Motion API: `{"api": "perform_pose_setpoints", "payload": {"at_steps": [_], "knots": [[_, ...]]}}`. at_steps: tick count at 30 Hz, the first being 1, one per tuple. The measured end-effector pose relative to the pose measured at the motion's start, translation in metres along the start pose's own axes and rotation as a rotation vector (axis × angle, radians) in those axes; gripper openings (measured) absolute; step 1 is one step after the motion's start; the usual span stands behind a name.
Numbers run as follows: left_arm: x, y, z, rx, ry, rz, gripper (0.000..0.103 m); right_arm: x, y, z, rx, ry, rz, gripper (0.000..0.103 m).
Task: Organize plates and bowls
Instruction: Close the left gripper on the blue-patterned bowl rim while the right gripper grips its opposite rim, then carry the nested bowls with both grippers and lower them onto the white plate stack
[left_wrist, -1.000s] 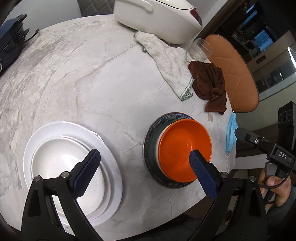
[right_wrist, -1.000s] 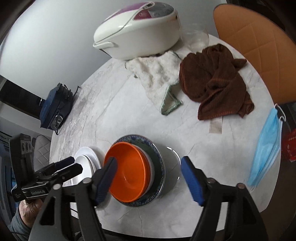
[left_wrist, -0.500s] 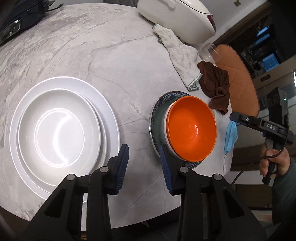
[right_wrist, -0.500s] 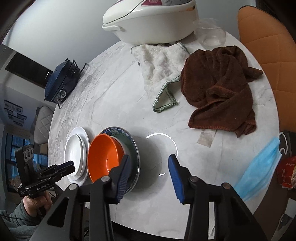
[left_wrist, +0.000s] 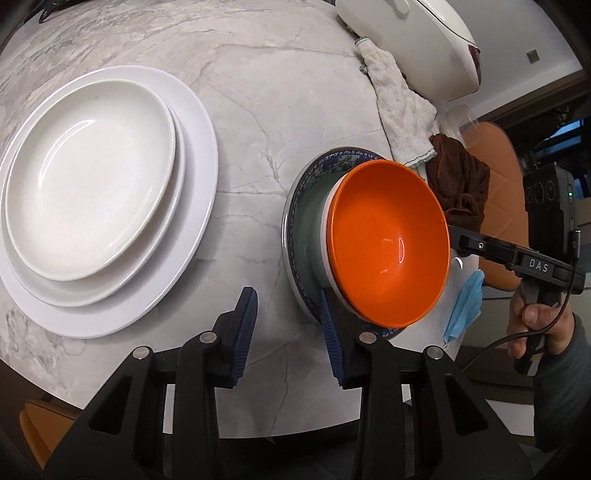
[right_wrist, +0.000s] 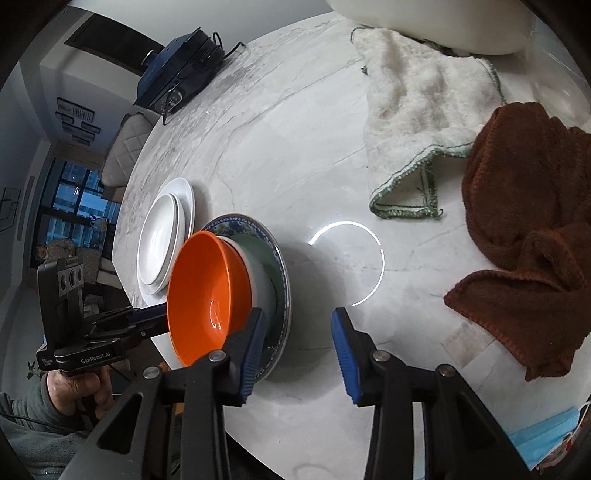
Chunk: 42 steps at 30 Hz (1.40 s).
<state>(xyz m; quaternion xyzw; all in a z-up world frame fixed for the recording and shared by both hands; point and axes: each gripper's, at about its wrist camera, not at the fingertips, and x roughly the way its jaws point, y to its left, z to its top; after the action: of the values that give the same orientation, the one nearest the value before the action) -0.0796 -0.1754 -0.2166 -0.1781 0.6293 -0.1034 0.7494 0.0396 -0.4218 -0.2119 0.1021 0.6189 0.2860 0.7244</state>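
An orange bowl (left_wrist: 389, 243) sits nested in a white bowl (left_wrist: 325, 236) on a blue-patterned plate (left_wrist: 295, 236) near the table's front edge. Several white plates (left_wrist: 92, 184) are stacked to its left. My left gripper (left_wrist: 288, 325) is partly open and empty, with the plate's left rim between its fingers. My right gripper (right_wrist: 297, 345) is partly open and empty, with the plate's right rim (right_wrist: 284, 280) between its fingers. The orange bowl (right_wrist: 207, 295) and the white plates (right_wrist: 162, 236) also show in the right wrist view.
A white cloth (right_wrist: 417, 110), a brown cloth (right_wrist: 524, 221), a white rice cooker (left_wrist: 410, 40) and a glass (left_wrist: 456, 120) lie on the far right of the marble table (left_wrist: 258, 92). A blue face mask (left_wrist: 463, 306) lies at the table's edge. A dark blue device (right_wrist: 177, 70) sits far left.
Both grippers have narrowed from wide open and moved down to the patterned plate, one at each side of its rim. The dishes have not moved.
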Motion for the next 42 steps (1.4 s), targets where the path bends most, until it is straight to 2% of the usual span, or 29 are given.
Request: {"api": "perform_pose_setpoints", "payload": {"at_steps": [9, 19, 20, 25, 28, 30, 34, 42], "knots": [[0.019, 0.006, 0.016, -0.011, 0.026, 0.008, 0.035, 0.017, -0.003, 0.0, -0.007, 0.042, 0.015, 0.042], [0.029, 0.013, 0.031, 0.04, 0.026, -0.013, 0.035, 0.03, -0.017, 0.005, 0.019, 0.05, 0.045, 0.037], [0.029, 0.013, 0.032, 0.045, 0.024, -0.013, 0.035, 0.03, -0.019, 0.005, 0.023, 0.049, 0.053, 0.034], [0.031, 0.007, 0.035, 0.073, 0.025, -0.027, 0.028, 0.028, -0.016, 0.004, 0.013, 0.046, 0.076, 0.018], [0.031, 0.003, 0.04, 0.087, 0.028, -0.049, 0.018, 0.025, -0.014, 0.003, 0.018, 0.055, 0.089, 0.01], [0.032, -0.001, 0.043, 0.1, 0.028, -0.061, 0.009, 0.025, -0.014, 0.003, 0.027, 0.064, 0.106, 0.011], [0.035, -0.003, 0.049, 0.108, 0.037, -0.075, 0.009, 0.026, -0.025, -0.001, 0.066, 0.068, 0.167, 0.011], [0.038, -0.007, 0.051, 0.112, 0.036, -0.073, 0.008, 0.023, -0.025, -0.003, 0.072, 0.049, 0.158, 0.011]]}}
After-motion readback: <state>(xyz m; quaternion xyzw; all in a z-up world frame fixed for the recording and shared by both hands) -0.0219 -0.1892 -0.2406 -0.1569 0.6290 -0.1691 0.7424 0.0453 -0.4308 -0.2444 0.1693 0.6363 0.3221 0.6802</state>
